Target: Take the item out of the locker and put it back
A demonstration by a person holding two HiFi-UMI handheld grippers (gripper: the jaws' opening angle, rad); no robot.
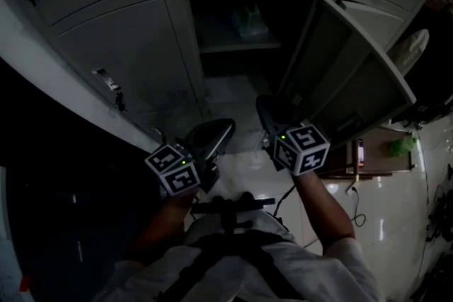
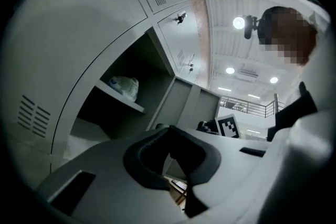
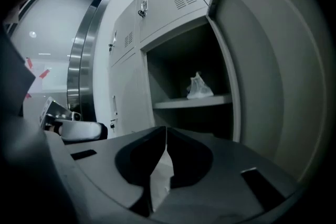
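We log both claws pinched closed and empty. The left claw has its tips meeting, and so does the right claw. The crumpled pale plastic bag sits on the grey shelf inside the open grey metal locker. It is ahead of and above both claws, well apart from them, up-left of the left tips and up-right of the right tips. The swung-out grey door stands just right of the right claw.
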